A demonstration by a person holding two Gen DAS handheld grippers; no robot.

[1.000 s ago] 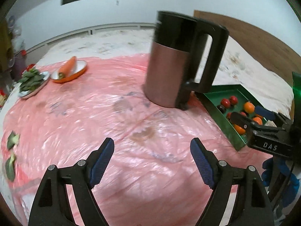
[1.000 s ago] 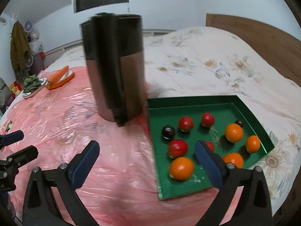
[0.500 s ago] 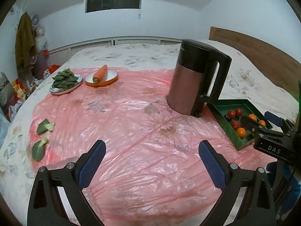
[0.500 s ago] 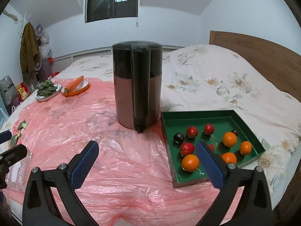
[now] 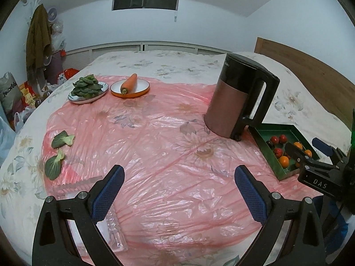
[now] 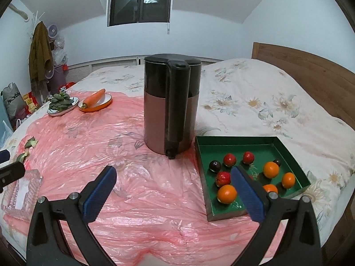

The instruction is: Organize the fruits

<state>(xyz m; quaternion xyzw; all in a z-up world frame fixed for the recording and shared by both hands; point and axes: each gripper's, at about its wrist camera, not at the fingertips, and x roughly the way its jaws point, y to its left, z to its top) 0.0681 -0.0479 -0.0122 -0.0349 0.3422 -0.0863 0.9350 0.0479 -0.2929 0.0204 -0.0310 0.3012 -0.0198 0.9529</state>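
Two hand-held grippers — left [image 5: 177, 190] opening, right [image 6: 173, 186] spread, both empty — hover over the sheet [image 5: 168, 146]; fruits [image 6: 226, 194] lie in the tray [image 6: 235, 140] beside the kettle [image 6: 170, 106].

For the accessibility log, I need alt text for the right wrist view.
A green tray of red, orange and dark fruits sits on a pink plastic sheet over a bed, beside a kettle. The right gripper, its jaws open and empty, hangs in the foreground; a carrot and greens sit on plates behind.
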